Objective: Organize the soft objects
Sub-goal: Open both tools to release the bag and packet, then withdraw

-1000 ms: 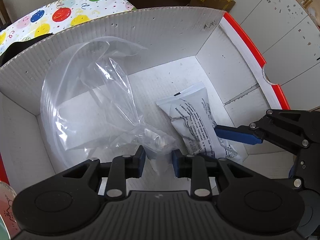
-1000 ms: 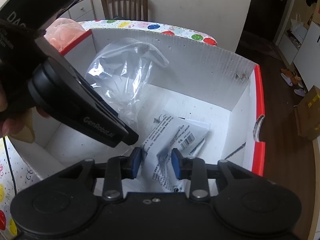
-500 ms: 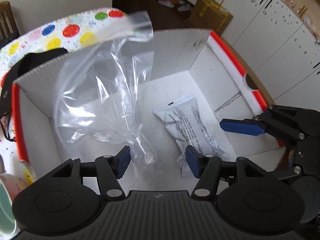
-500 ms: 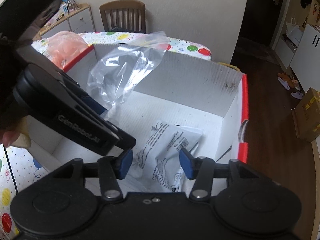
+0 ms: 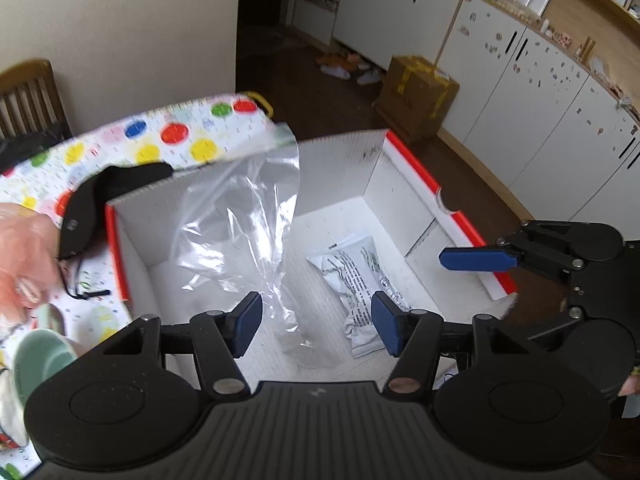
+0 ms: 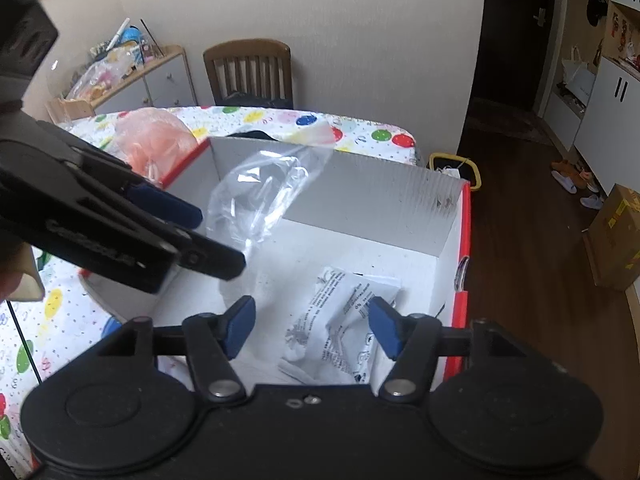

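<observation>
A clear plastic bag stands crumpled inside the white cardboard box, leaning on its back-left corner. Beside it, flat on the box floor, lies a white printed pouch. My left gripper hovers above the box with its jaws apart — nothing is between the pads, and the bag's lower end sits below them. My right gripper hangs over the pouch; its jaws have just been opening and grip nothing. The box sits on a counter under a balloon-print cloth, with a wooden chair behind it.
</observation>
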`<state>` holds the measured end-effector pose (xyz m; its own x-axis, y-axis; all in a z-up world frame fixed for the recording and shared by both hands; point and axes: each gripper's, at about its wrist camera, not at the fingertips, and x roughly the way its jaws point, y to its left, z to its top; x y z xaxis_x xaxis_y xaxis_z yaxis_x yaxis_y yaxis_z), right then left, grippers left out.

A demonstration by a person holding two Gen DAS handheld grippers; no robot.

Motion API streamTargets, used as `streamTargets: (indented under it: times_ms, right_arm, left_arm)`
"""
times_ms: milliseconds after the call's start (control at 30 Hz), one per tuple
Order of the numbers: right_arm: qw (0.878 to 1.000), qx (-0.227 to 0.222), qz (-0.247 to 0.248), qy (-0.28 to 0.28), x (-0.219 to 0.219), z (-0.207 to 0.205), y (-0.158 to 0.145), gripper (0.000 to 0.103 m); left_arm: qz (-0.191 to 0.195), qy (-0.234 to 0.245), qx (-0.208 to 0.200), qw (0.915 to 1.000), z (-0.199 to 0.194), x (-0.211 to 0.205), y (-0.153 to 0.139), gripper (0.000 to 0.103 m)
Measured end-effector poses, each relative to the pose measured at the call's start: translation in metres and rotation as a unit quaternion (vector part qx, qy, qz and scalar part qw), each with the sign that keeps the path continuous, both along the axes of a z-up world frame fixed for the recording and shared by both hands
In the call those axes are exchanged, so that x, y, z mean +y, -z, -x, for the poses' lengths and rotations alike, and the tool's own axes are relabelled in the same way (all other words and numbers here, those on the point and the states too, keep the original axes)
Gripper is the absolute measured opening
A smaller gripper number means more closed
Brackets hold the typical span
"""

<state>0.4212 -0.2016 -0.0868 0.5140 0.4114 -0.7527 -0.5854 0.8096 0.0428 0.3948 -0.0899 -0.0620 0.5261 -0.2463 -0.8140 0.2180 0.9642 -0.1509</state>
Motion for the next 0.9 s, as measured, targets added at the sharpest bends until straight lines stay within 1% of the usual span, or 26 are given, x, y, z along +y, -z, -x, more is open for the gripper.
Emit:
streamTargets:
  times_ms: [100,167,233,433,600,700,733,800,900]
  right_arm:
    - [1.000,-0.010,-0.002,0.004,0.000,0.007,-0.006,0.063]
    - [1.000,-0.012,-0.014,0.011,-0.003,0.011,-0.012,0.064]
    - [0.999,-0.016,-0.026,0.017,-0.004,0.015,-0.018,0.065]
    - [0.997,-0.028,-0.073,0.027,-0.004,0.032,-0.036,0.071]
    - [0.994,-0.045,-0.094,0.029,0.009,0.053,-0.051,0.079]
    - [0.993,-0.046,-0.108,0.025,0.020,0.065,-0.056,0.084]
    - [0.993,-0.047,-0.110,0.024,0.025,0.069,-0.058,0.084]
    - [0.992,-0.050,-0.115,0.022,0.036,0.079,-0.061,0.087]
    - [0.991,-0.055,-0.123,0.019,0.050,0.093,-0.065,0.090]
  left_arm:
    - [-0.004,-0.004,-0.029,0.9995,0.017,0.004,-0.015,0.059]
    - [-0.006,-0.009,-0.047,0.9988,0.029,0.006,-0.024,0.059]
    - [-0.009,-0.012,-0.064,0.9978,0.042,0.009,-0.032,0.064]
    - [-0.021,-0.025,-0.113,0.9931,0.079,0.022,-0.052,0.064]
    - [-0.020,-0.040,-0.141,0.9891,0.107,0.041,-0.063,0.064]
    - [-0.022,-0.047,-0.159,0.9860,0.124,0.053,-0.067,0.070]
    - [-0.022,-0.048,-0.163,0.9852,0.130,0.058,-0.068,0.071]
    - [-0.022,-0.054,-0.169,0.9839,0.139,0.066,-0.069,0.071]
    - [-0.020,-0.061,-0.175,0.9825,0.153,0.081,-0.069,0.076]
